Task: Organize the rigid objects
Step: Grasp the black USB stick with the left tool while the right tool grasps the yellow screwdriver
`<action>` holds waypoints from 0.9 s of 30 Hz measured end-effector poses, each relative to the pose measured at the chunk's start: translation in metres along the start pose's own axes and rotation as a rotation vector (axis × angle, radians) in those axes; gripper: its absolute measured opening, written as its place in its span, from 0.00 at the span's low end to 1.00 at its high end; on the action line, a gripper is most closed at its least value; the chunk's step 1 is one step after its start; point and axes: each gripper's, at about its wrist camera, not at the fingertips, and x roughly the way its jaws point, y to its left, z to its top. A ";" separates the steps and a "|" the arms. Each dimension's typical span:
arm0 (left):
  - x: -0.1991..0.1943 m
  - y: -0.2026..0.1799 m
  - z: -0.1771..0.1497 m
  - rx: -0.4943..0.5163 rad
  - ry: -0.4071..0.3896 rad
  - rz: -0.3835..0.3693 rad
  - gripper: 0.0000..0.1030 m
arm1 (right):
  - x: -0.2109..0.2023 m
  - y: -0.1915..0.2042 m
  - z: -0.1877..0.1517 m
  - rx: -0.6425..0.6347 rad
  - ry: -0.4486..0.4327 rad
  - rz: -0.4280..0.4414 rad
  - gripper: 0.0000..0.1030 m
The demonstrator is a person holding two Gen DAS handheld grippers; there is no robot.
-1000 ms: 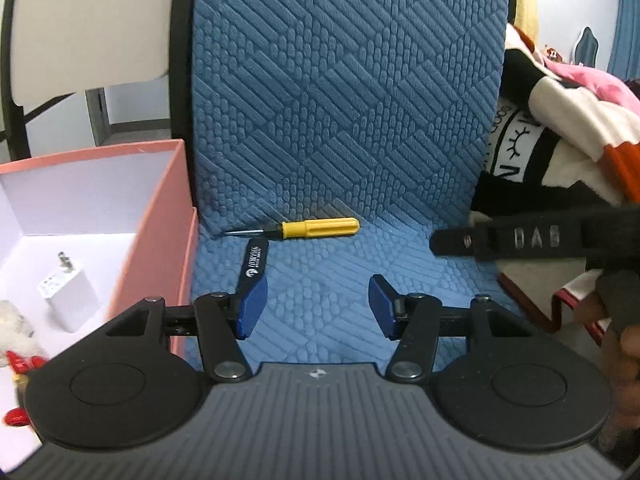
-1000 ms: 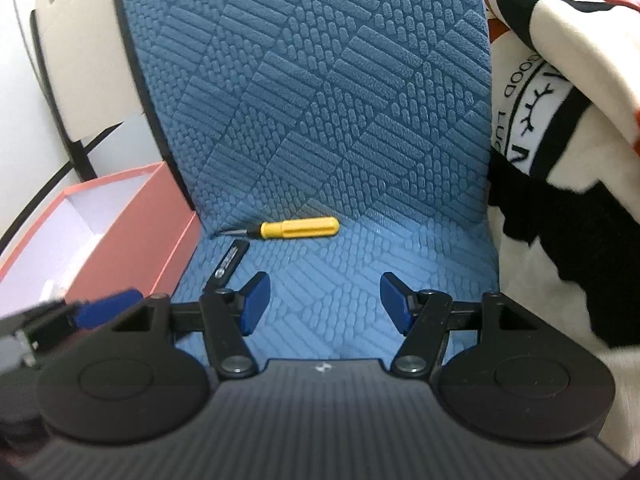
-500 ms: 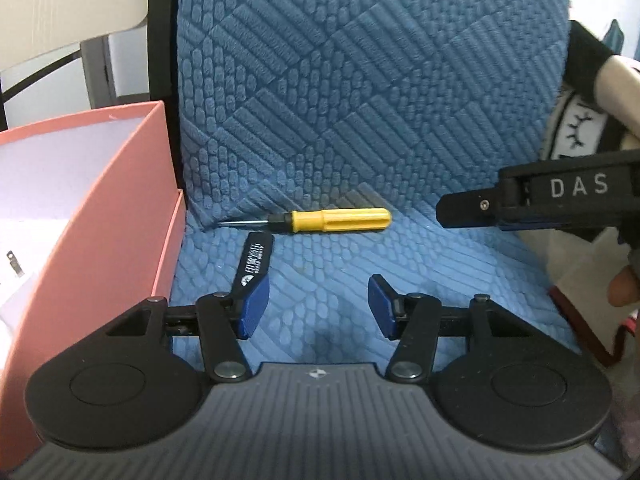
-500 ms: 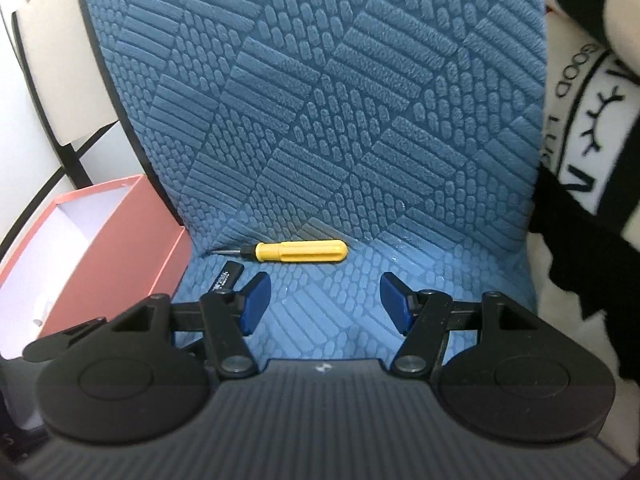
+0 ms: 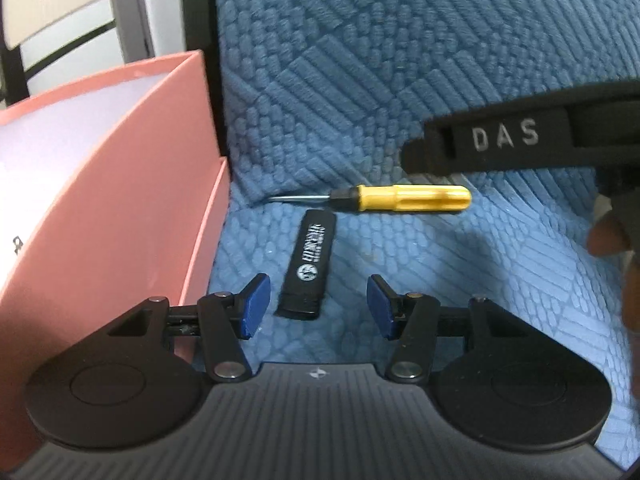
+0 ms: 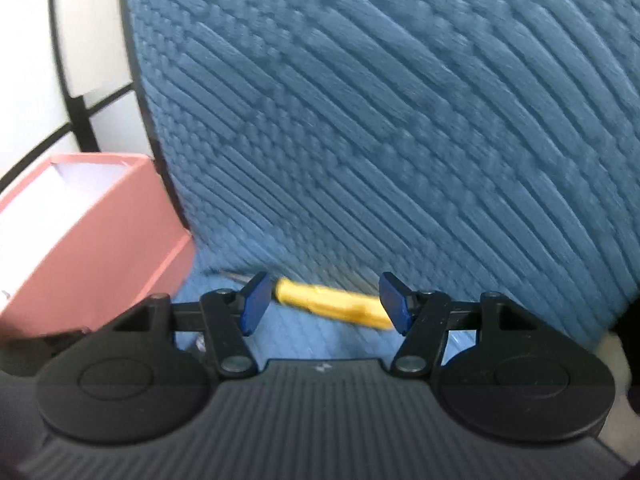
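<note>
— Two claws, both spread: left claw [image 5: 316,306] straddles the black USB stick [image 5: 309,261] on the blue cushion [image 5: 460,272].
— Right claw [image 6: 325,303] brackets the yellow screwdriver [image 6: 332,305]. Centre each, pinch squarely, then carry to the pink box [image 5: 132,184].

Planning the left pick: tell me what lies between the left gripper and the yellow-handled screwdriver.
In the left wrist view, a black USB stick lies between the open left gripper and the yellow-handled screwdriver.

Blue quilted chair cushion [image 5: 400,60] fills most of the scene, black frame [image 5: 196,20] on its left edge, pale wall [image 6: 24,40] far left.
</note>
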 end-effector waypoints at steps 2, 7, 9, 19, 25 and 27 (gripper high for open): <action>0.001 0.001 0.000 -0.007 0.008 -0.004 0.58 | 0.010 0.002 0.003 -0.012 0.016 -0.009 0.61; 0.005 0.002 0.001 -0.013 0.024 -0.007 0.55 | 0.037 -0.001 0.003 -0.022 0.067 -0.010 0.61; 0.007 0.001 0.001 -0.015 0.033 -0.006 0.54 | 0.043 0.002 0.002 -0.047 0.078 -0.007 0.59; 0.008 0.001 0.003 -0.006 0.041 0.004 0.54 | 0.066 0.000 -0.004 -0.114 0.212 -0.009 0.60; 0.010 0.003 0.009 0.006 0.067 -0.018 0.54 | 0.059 -0.012 -0.002 -0.074 0.265 -0.015 0.46; 0.011 0.004 0.010 0.014 0.070 -0.025 0.52 | 0.057 -0.010 0.000 -0.075 0.267 -0.022 0.42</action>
